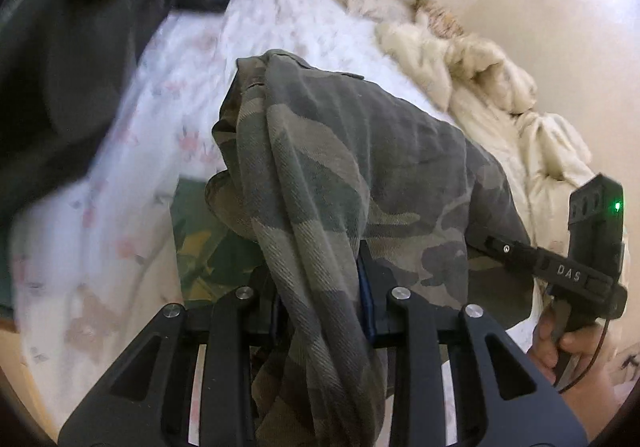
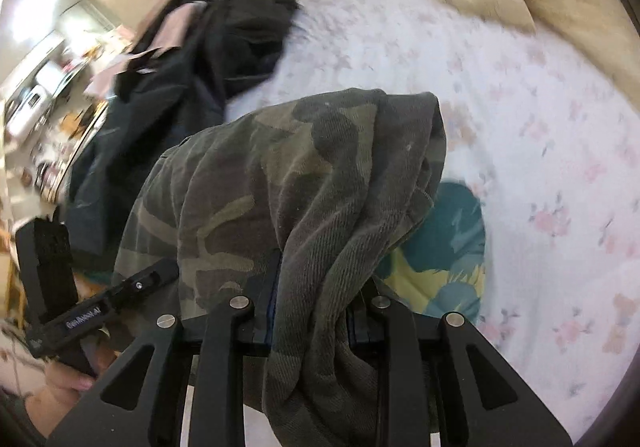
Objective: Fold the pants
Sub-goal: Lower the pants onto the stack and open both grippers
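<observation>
Left gripper (image 1: 320, 299) is clamped on a bunched fold of the camouflage pants (image 1: 340, 167); fingers nearly together, with only the cloth between them. Fabric spills back over the gripper body toward the camera.

Right gripper (image 2: 312, 311) has the same grip: fingers closed tight on a gathered edge of the pants (image 2: 304, 175), cloth draped back over the linkage.

The pants hang lifted between the two grippers, above the bed (image 1: 132, 151), its white sheet printed with pink flowers. Whether any part of the pants touches the sheet can't be told; both views are blocked by the cloth itself.

In the left wrist view the right gripper sits at the right edge, with the right hand (image 1: 568, 347) on its handle. In the right wrist view the left hand (image 2: 68, 379) is at the near left.

A green and yellow patterned cloth (image 2: 444, 247) lies on the sheet under the pants. Dark clothes (image 2: 192, 71) are piled at the far left of the bed. A cream blanket (image 1: 480, 75) is bunched along the far right side by the wall.
</observation>
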Available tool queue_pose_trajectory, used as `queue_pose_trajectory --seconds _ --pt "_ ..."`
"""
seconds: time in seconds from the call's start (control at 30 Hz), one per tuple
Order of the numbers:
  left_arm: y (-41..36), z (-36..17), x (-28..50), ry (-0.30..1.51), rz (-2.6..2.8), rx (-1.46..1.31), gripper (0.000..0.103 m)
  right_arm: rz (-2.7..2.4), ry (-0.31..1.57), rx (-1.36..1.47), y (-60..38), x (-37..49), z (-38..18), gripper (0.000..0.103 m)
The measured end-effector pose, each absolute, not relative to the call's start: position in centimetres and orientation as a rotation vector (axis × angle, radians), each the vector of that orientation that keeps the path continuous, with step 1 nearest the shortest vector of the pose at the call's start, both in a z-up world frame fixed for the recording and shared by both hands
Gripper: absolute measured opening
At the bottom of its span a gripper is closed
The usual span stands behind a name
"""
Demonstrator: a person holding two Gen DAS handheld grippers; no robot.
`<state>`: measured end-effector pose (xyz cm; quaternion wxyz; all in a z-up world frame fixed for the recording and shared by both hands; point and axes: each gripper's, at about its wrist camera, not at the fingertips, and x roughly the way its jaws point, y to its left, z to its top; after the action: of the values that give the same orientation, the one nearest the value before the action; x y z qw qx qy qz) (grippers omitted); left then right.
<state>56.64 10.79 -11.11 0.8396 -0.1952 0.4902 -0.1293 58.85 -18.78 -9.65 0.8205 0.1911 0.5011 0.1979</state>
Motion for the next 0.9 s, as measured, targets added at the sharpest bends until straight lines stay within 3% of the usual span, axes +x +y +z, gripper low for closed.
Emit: queue_pose_trajectory --seconds 0.07,0.1,0.17,0.2,0.27,0.33,0.4,0.63,0.77,0.9 --pt "10.8 -13.0 57.2 1.034 -0.274 -0.403 0.029 0.404 1.066 0.416 -19.2 59.4 -11.4 0.032" --pt "10.8 -13.3 57.0 1.029 -0.273 -0.392 0.036 0.394 1.064 0.434 -19.6 59.7 -11.9 0.037" --pt "11.8 -14.0 57.3 1.014 -0.247 -0.375 0.045 0.36 1.069 0.476 -20.8 60.3 -12.5 0.073" --pt "12.2 -14.1 57.1 1.01 -0.232 -0.381 0.047 0.353 1.07 0.495 -21.3 60.4 -12.6 0.077" --pt "13.1 -13.9 57.1 1.011 -0.205 -0.389 0.051 0.359 1.069 0.486 -21.8 60.2 -12.3 0.079" --pt "13.2 -13.4 57.1 1.001 -0.157 -0.346 0.069 0.345 1.057 0.421 -22.0 59.6 -11.4 0.079" --pt "13.3 -12.7 56.3 0.991 -0.098 -0.268 0.076 0.314 1.05 0.374 -22.4 58.8 -10.7 0.079" --pt "12.7 -9.9 50.9 0.899 -0.131 -0.213 0.075 0.365 0.799 0.402 -23.0 51.6 -6.5 0.079" --pt "11.0 -13.1 50.6 1.07 -0.015 -0.133 0.076 0.213 0.969 0.237 -20.5 51.5 -10.1 0.078" --pt "11.5 -13.0 48.9 1.155 0.018 -0.197 0.076 0.215 0.941 0.223 -20.4 49.1 -9.2 0.077"
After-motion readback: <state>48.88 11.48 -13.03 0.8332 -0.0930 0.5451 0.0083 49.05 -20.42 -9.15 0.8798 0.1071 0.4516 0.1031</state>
